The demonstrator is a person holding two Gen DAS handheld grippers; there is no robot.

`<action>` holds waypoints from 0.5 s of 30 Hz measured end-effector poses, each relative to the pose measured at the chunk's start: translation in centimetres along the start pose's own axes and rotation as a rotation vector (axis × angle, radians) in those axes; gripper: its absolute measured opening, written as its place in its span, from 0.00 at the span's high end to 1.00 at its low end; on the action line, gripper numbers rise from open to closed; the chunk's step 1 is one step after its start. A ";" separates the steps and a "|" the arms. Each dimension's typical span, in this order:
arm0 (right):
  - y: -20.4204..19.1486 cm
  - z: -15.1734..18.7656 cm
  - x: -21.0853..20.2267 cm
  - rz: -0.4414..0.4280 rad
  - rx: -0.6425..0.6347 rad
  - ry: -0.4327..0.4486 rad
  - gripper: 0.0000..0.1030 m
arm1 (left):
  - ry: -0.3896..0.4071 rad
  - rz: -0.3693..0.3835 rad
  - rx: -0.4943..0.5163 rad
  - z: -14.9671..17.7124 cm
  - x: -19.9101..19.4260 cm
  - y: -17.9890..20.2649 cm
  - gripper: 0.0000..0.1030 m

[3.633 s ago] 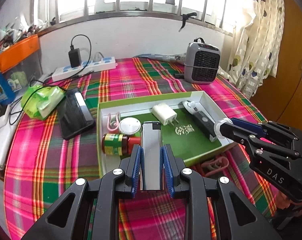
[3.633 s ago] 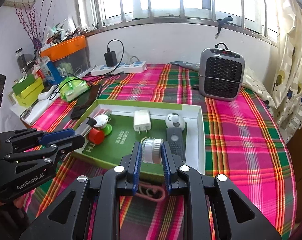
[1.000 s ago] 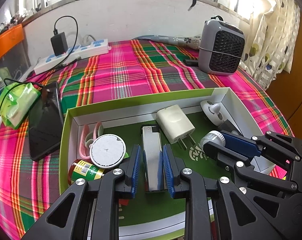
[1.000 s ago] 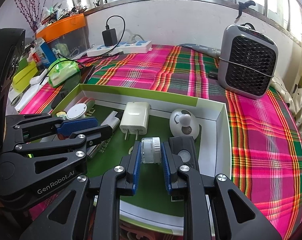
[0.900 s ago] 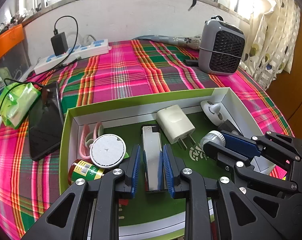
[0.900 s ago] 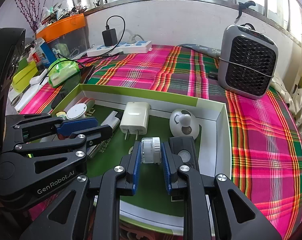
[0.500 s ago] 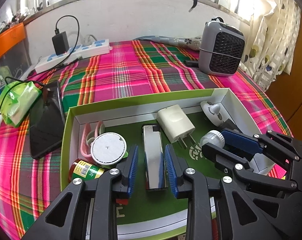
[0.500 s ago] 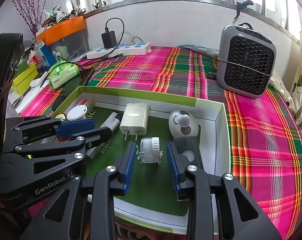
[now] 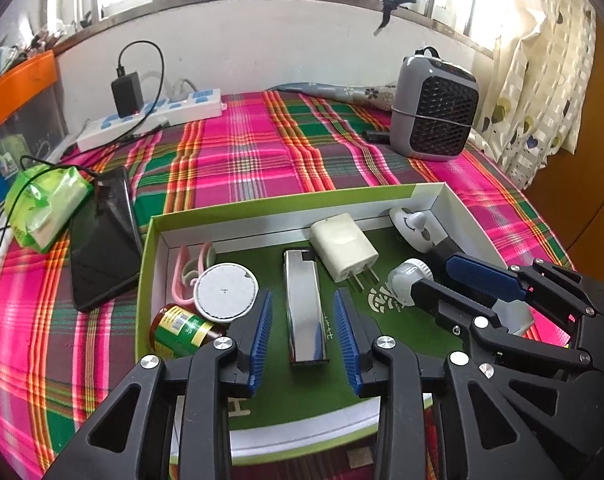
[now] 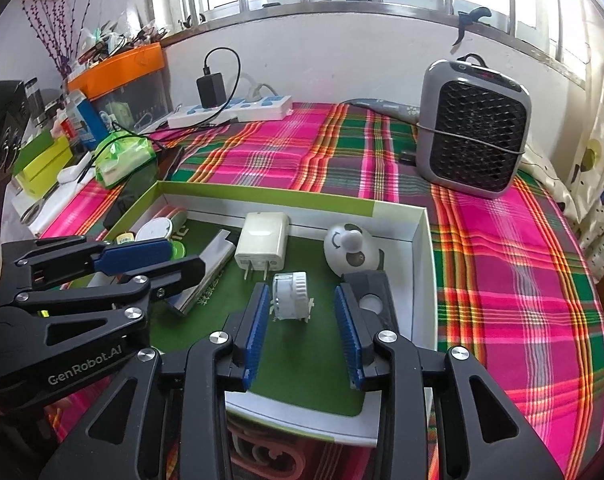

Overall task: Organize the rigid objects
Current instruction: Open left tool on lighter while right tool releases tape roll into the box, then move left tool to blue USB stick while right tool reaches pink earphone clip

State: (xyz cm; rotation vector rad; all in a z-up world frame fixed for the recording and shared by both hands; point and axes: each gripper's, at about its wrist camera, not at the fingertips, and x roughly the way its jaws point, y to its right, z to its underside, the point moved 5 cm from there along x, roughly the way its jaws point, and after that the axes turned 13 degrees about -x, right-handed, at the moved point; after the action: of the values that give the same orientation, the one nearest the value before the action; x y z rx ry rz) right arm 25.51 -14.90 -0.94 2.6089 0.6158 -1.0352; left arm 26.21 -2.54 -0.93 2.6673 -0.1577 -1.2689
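We hold both tools low over the green-floored box [image 9: 261,208], which sits on the plaid-covered desk [image 9: 261,152]. Our left tool [image 9: 304,334] is spread wide, its blue pads on either side of the silver lighter [image 9: 305,312] without touching it; the lighter lies flat on the box floor, pointing toward 12 o'clock in the left wrist view. Our right tool [image 10: 302,330] is likewise wide, and the small white-capped jar [image 10: 289,295] lies on its side between its pads, clear of both.

From the lighter, the white charger plug [image 9: 344,246] lies at 1 o'clock, just beside it, prongs toward us. The round white disc [image 9: 225,291] sits at 9 o'clock, resting over a pink clip [image 9: 181,268], with a red-capped bottle with a green label [image 9: 181,330] near it at 7 o'clock, against the box's left wall. In the right wrist view the white panda-faced toy [image 10: 352,250] sits at 1 o'clock from the jar, and a black remote [image 10: 370,292] lies at 3 o'clock, partly under the right pad.

Outside the box, a black phone [image 9: 101,240] rests at its 9 o'clock, a grey heater [image 9: 434,116] stands at 1 o'clock, and a white power strip [image 9: 153,114] lies at 11 o'clock by the wall.
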 end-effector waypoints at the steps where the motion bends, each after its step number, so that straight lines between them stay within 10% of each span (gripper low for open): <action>1: 0.1 0.0 -0.2 0.005 0.002 0.003 0.65 | 0.003 0.003 0.001 0.1 -0.2 0.0 0.69; 15: 0.9 1.2 -3.5 0.036 0.053 0.045 0.59 | 0.043 0.032 -0.017 1.4 -3.8 -0.3 0.69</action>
State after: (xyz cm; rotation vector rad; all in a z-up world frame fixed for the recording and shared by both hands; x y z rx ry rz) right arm 22.97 -17.16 0.74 2.6856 0.5569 -0.9981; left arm 22.70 -1.70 1.02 2.6644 -0.1816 -1.1973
